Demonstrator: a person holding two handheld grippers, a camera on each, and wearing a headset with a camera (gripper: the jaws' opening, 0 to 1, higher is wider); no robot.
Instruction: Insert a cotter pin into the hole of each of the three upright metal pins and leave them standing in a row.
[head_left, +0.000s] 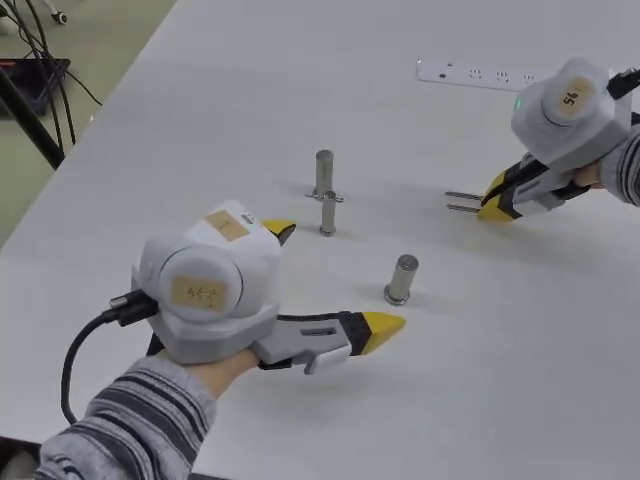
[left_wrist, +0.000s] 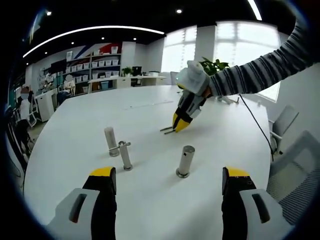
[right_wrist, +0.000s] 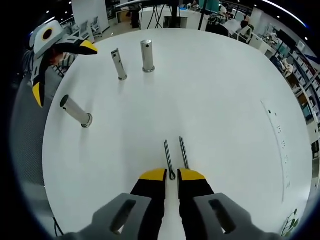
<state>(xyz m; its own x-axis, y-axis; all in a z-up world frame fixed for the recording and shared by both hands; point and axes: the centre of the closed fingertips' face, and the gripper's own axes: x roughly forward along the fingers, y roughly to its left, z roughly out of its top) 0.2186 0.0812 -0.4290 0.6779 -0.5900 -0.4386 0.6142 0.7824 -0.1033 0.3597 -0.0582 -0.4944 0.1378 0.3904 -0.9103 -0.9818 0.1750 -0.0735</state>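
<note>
pinching a cotter pin (head_left: 462, 202) by its looped end, the right gripper (head_left: 490, 207) rests at two o'clock of the three upright metal pins (head_left: 402, 277); the left gripper (head_left: 340, 275), jaws spread wide, sits at eight o'clock.

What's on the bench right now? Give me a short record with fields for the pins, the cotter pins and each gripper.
surface: white table
metal pins: three, all upright: far pin, middle pin, near pin
fitted cotter pin: through the top of the middle pin
far pin and near pin: no cotter pin visible
right gripper: shut on the held cotter pin, prongs sticking out past the tips
left gripper: open, empty, facing the pins
also there: power strip at the table's far side
</note>
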